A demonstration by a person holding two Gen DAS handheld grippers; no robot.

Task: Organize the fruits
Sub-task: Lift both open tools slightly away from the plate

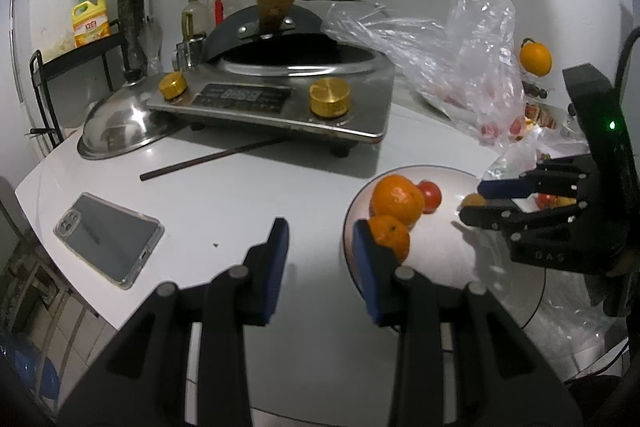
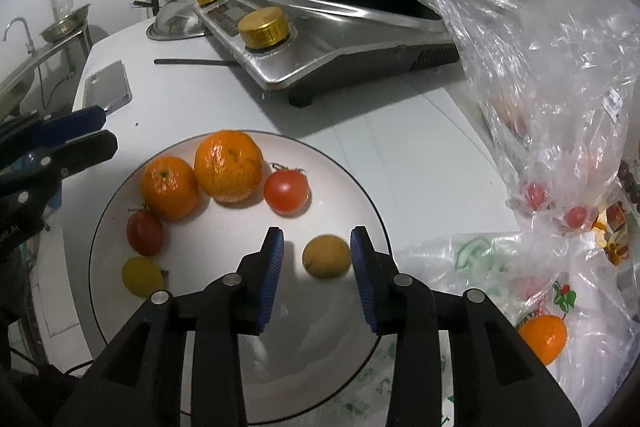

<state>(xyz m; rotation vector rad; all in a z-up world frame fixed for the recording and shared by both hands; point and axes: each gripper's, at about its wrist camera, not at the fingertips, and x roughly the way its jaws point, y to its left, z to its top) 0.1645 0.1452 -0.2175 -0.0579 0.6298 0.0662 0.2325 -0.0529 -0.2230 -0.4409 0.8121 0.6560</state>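
A white plate [image 2: 224,227] holds two oranges [image 2: 228,165], two red tomatoes [image 2: 286,191], a small yellow fruit [image 2: 142,277] and a brownish-yellow fruit [image 2: 326,255]. My right gripper [image 2: 318,255] is open over the plate, the brownish fruit lying loose between its pads, near the right pad. My left gripper [image 1: 320,247] is open and empty at the plate's [image 1: 440,251] left rim, beside the oranges [image 1: 396,201]. It shows at the left in the right wrist view [image 2: 80,135]. The right gripper [image 1: 480,201] shows at the right in the left wrist view.
A steel cooker [image 1: 280,95] with a black wok stands behind. A pot lid [image 1: 116,127], a chopstick [image 1: 212,159] and a phone [image 1: 108,239] lie left. Clear plastic bags [image 2: 540,87] with fruit and a loose orange [image 2: 544,337] lie right.
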